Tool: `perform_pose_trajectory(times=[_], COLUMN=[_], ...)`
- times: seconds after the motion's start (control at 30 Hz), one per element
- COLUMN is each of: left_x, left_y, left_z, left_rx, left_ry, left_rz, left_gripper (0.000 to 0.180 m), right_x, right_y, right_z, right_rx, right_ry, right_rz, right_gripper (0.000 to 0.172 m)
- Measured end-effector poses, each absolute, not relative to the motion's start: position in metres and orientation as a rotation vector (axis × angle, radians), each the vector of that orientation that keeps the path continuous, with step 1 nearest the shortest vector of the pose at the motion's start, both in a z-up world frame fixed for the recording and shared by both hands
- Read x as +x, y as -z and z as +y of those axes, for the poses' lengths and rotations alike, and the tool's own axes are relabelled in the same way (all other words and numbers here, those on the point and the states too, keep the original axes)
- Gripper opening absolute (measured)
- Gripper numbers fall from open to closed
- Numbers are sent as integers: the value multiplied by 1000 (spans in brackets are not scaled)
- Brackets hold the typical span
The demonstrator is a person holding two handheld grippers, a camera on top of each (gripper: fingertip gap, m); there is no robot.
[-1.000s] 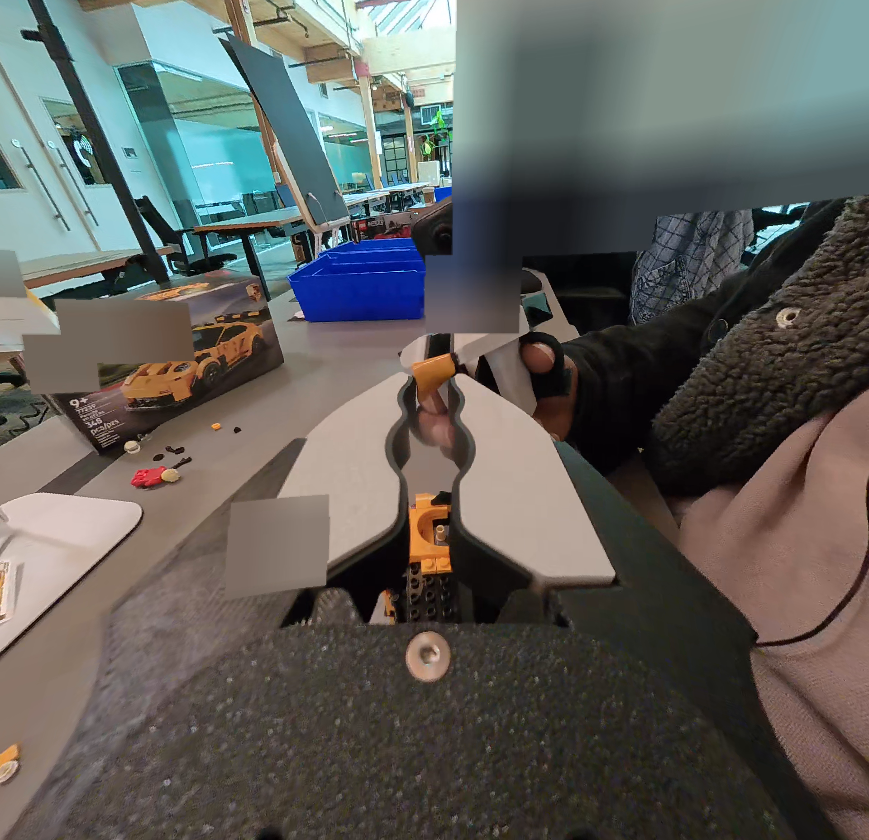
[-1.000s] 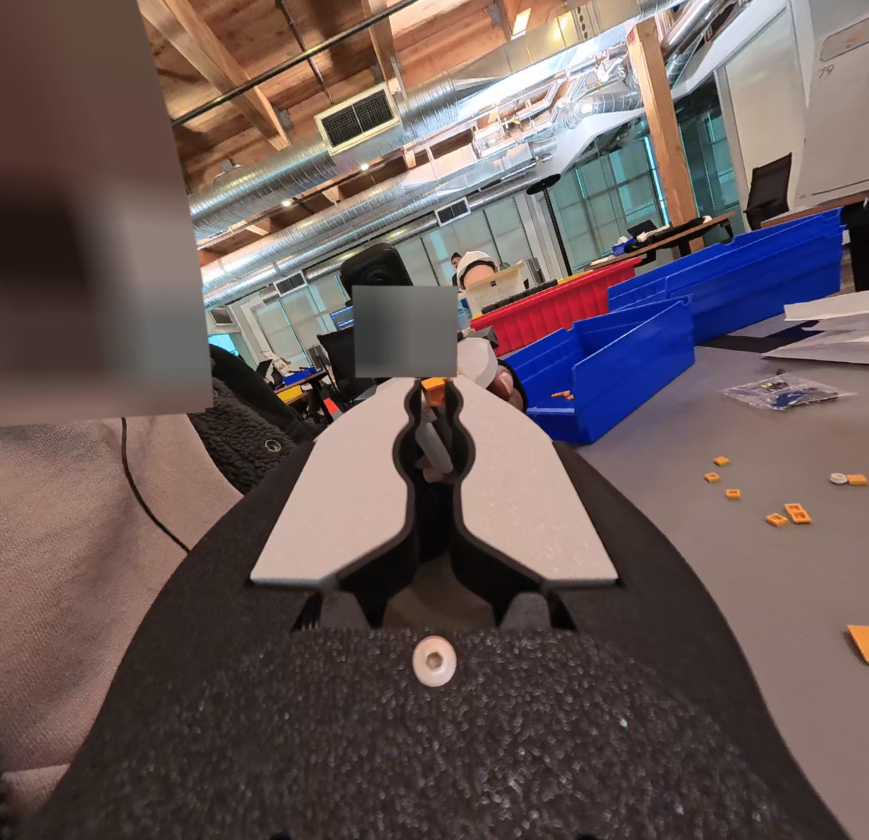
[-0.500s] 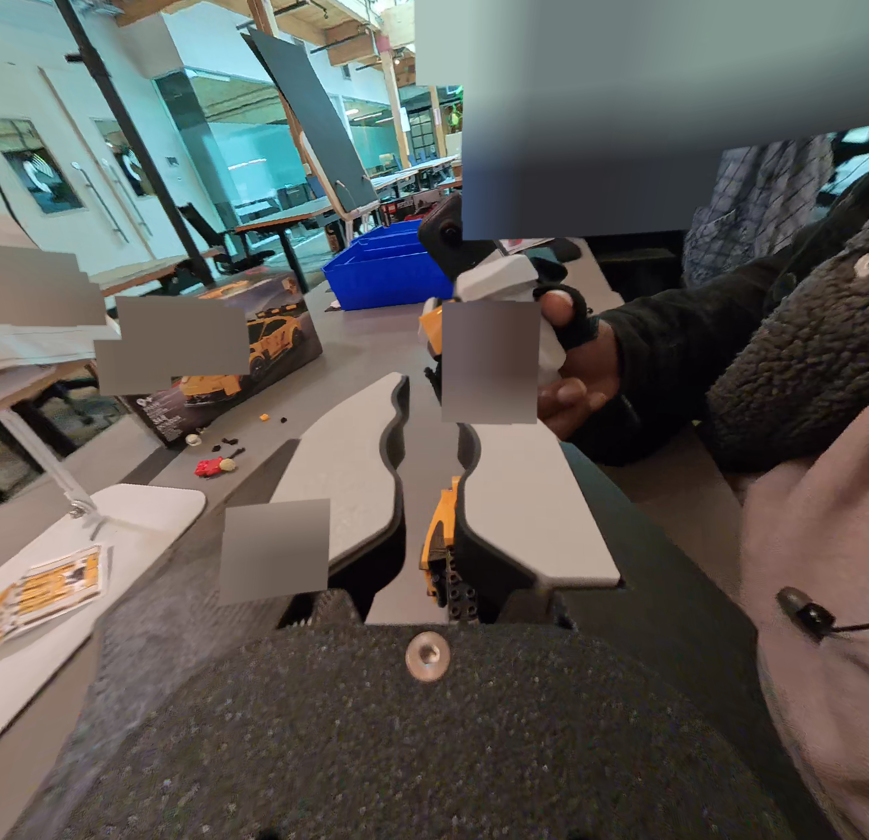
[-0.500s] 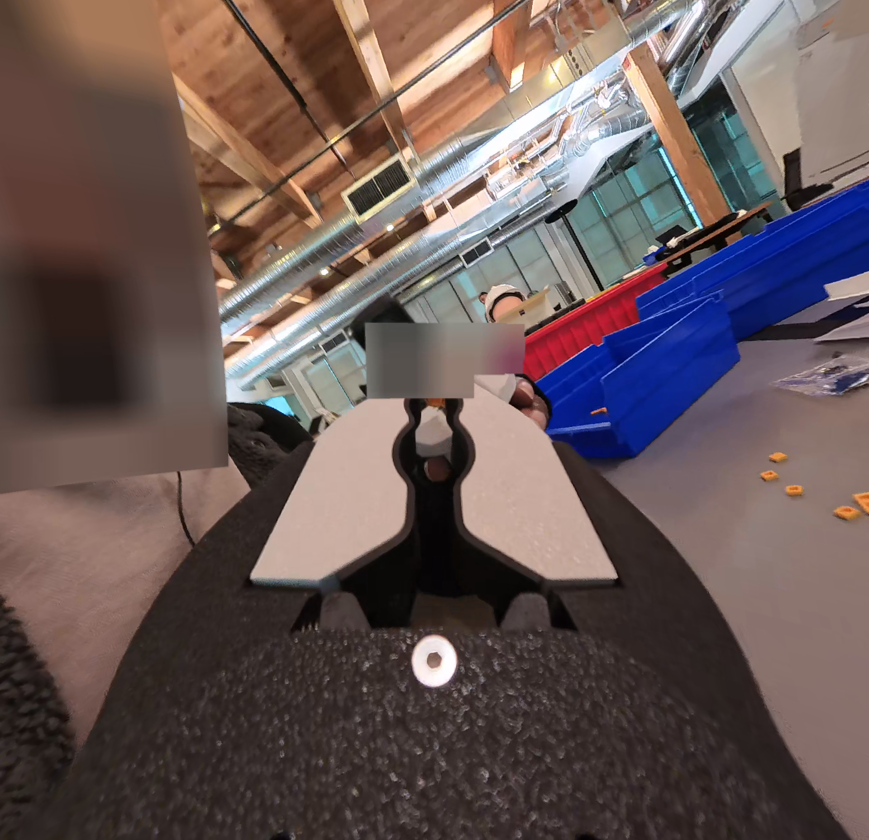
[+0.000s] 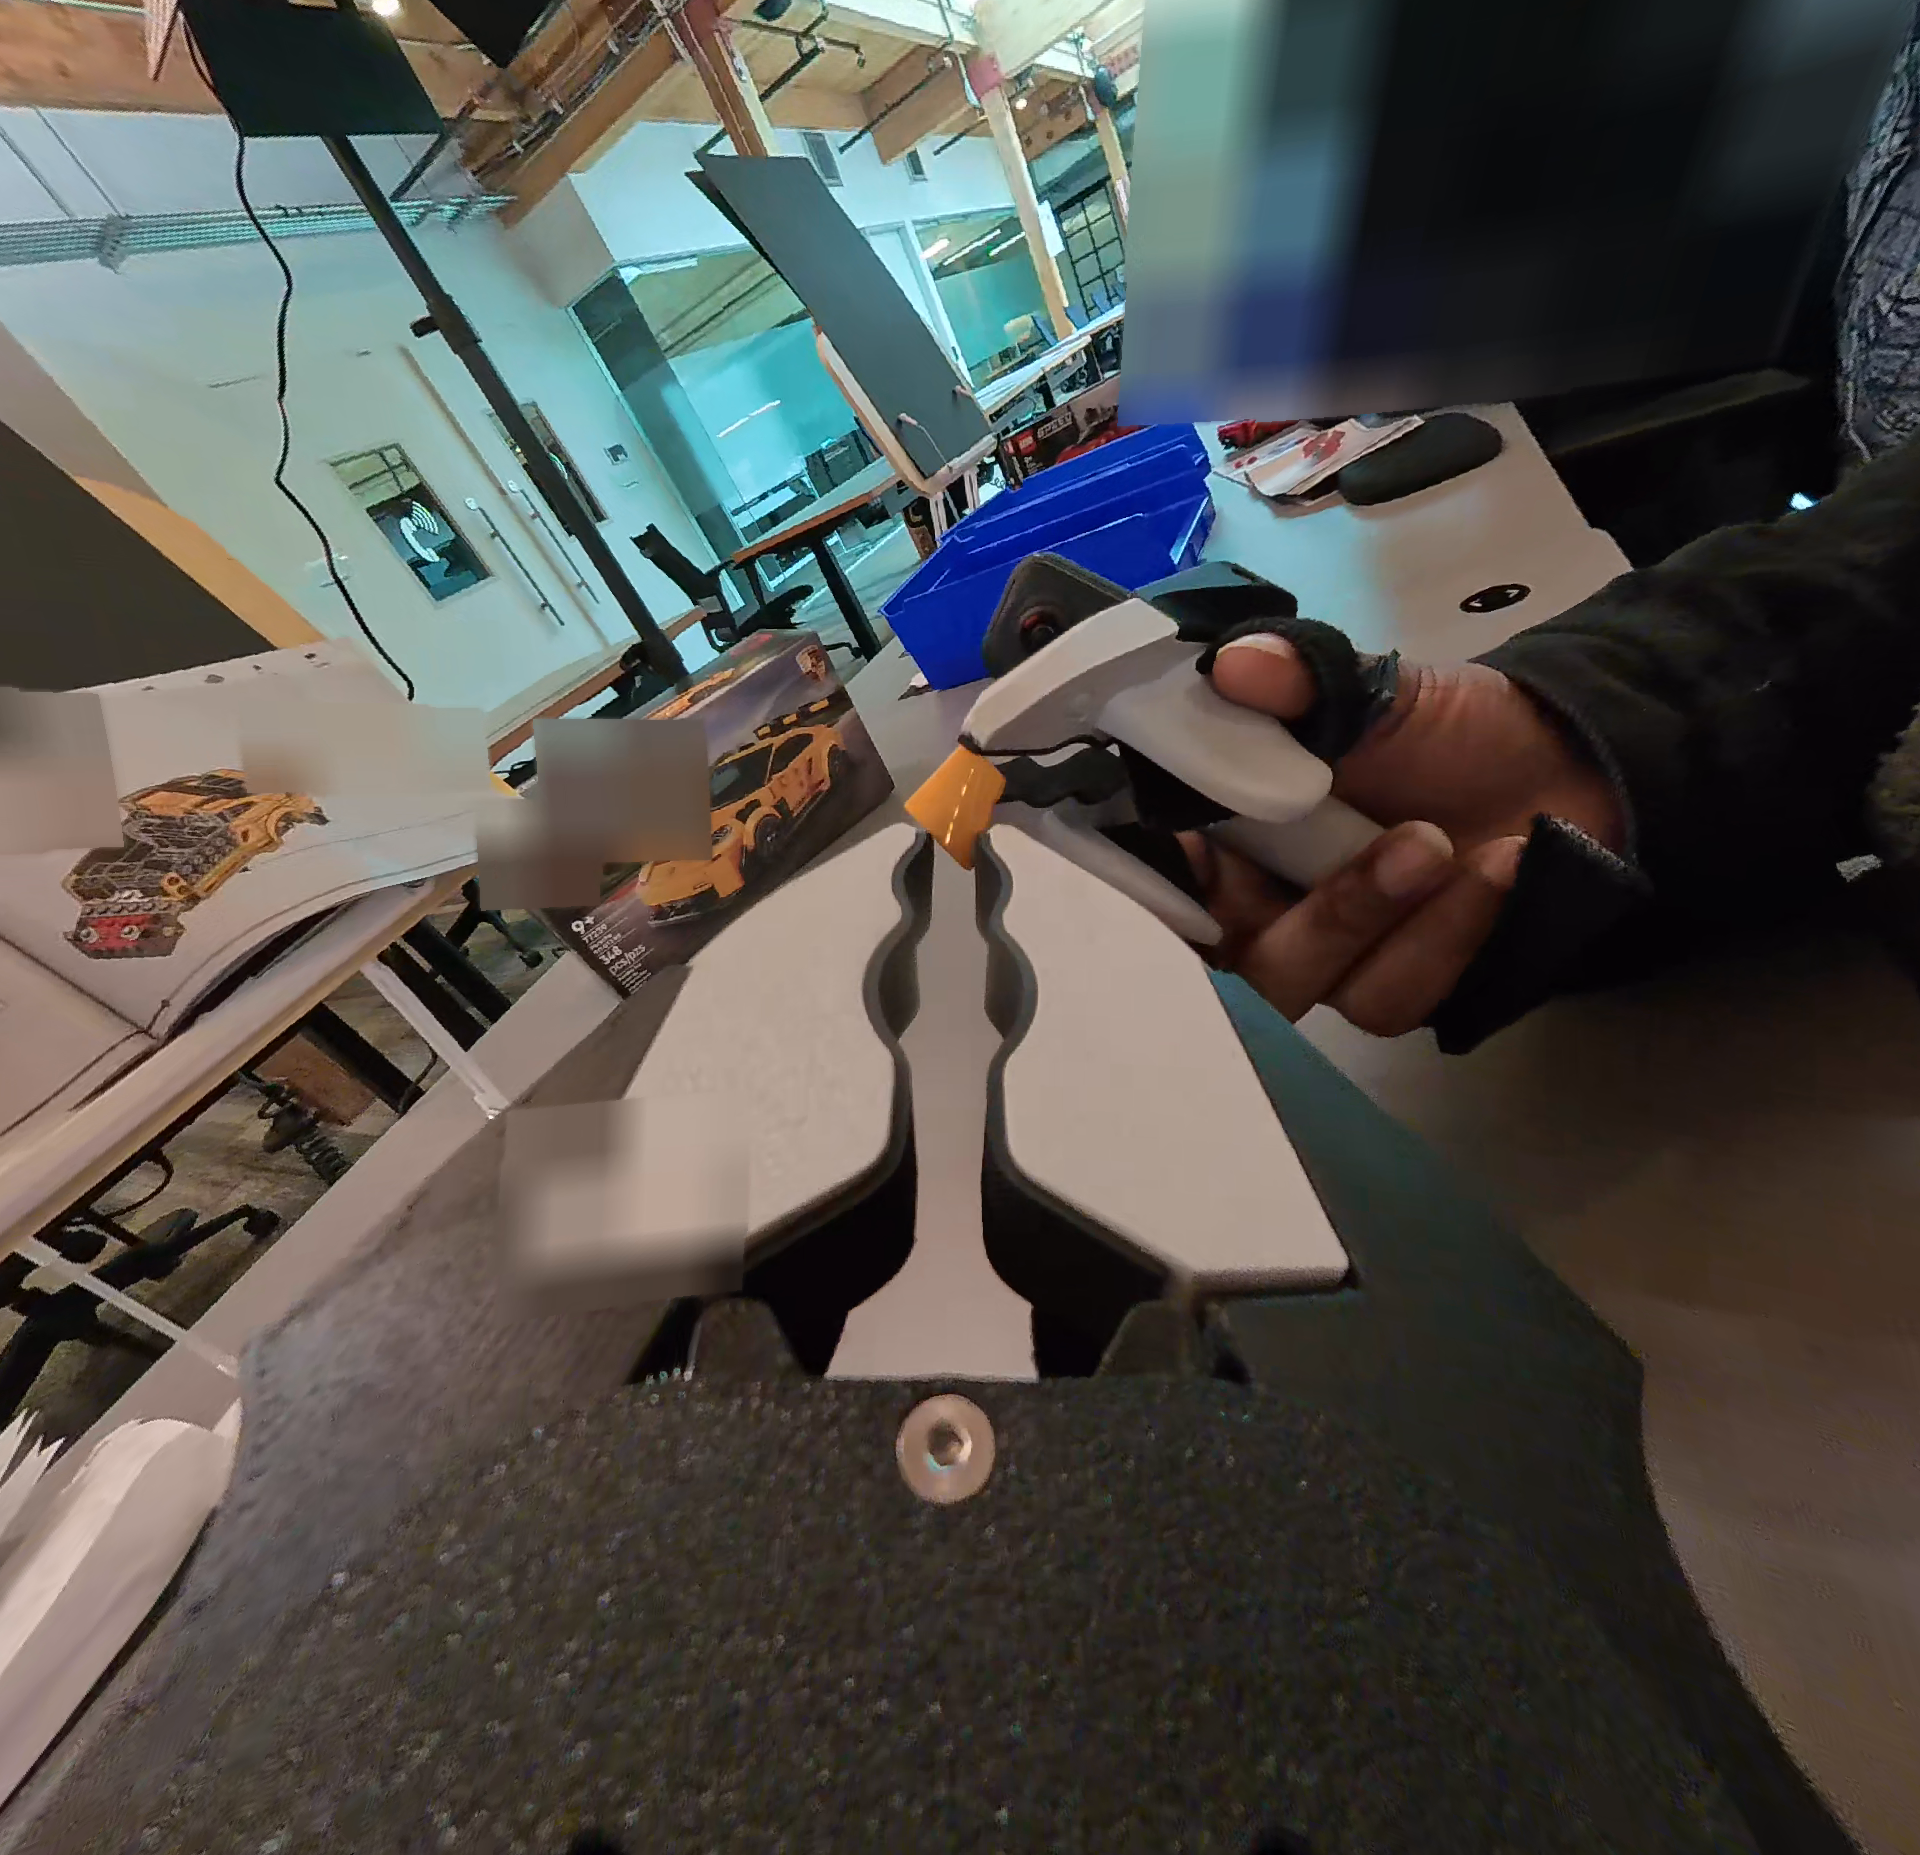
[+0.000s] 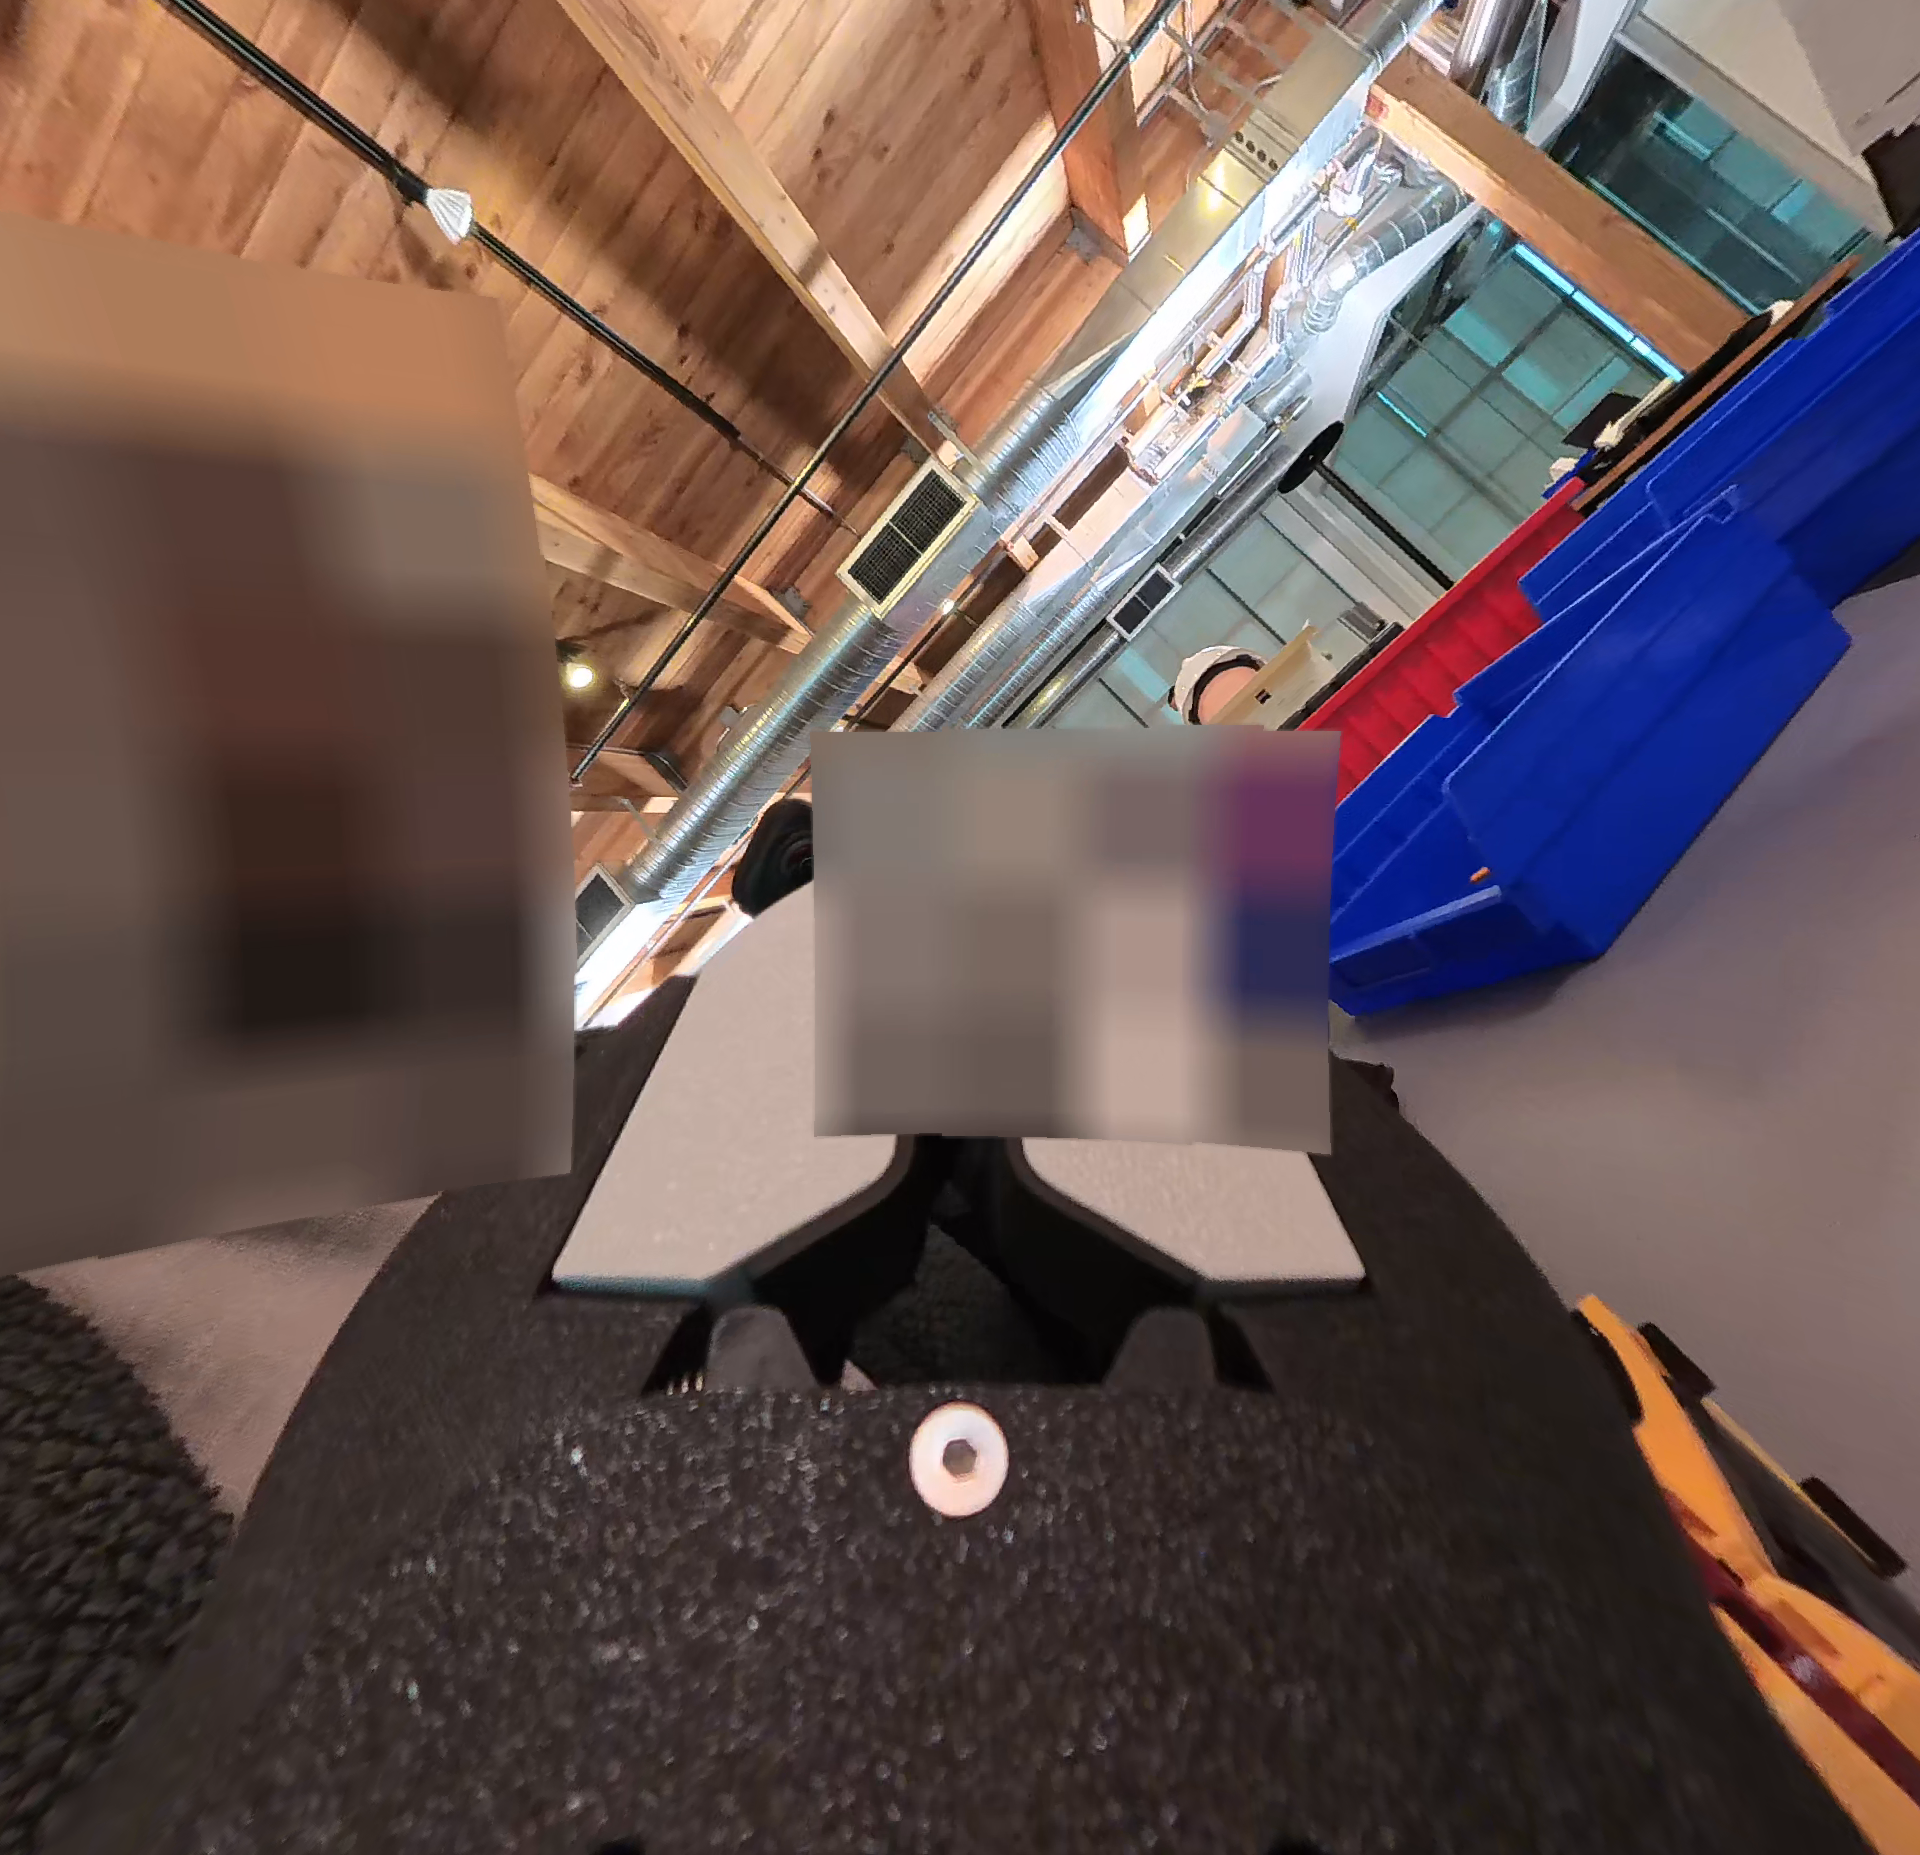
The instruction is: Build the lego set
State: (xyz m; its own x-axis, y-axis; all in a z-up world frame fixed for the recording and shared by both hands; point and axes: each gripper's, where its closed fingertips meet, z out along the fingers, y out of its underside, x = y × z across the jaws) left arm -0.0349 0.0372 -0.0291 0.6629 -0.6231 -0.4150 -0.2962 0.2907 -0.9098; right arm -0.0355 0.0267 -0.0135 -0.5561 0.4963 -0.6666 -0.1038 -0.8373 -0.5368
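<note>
In the left wrist view my left gripper (image 5: 951, 855) has its jaws a narrow slit apart, with bare table showing through the slot. My right gripper (image 5: 985, 761), held in a gloved hand (image 5: 1434, 818), is shut on a small orange piece (image 5: 954, 803). The piece's lower corner dips between my left fingertips. It lies against the right pad, and a thin sliver shows beside the left pad. In the right wrist view a mosaic patch hides my right fingertips, and only the rear of the fingers (image 6: 707, 1161) shows. A yellow and black brick model (image 6: 1766, 1618) lies on the table at the lower right.
A box with a yellow car picture (image 5: 748, 818) and an open instruction booklet (image 5: 208, 870) lie to the left. Blue bins (image 5: 1049, 558) stand behind, and they also show in the right wrist view (image 6: 1610, 797) beside a red bin (image 6: 1455, 652). The grey table (image 5: 1558, 1130) runs to the right. Both grippers' tips are close together, under 4 cm apart.
A second ago my left gripper held the yellow and black model deep in its jaws. It opened, the model left the grasp, and the jaws have narrowed again. My right gripper kept the orange piece.
</note>
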Motion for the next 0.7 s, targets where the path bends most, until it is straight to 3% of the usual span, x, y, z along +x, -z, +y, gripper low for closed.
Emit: perform_pose_trajectory(times=[0.27,0.7], left_x=[-34,-45], left_y=[52,125], left_z=[31,28], left_rx=[-1388,-1674], left_ry=[421,537], left_rz=[1048,1571], left_gripper=[6,5], right_x=[-33,-28], right_y=[38,107], right_z=[19,16], right_rx=[-1343,-1330], right_ry=[-2233,-1183], right_rz=[-966,-2093], right_gripper=[9,22])
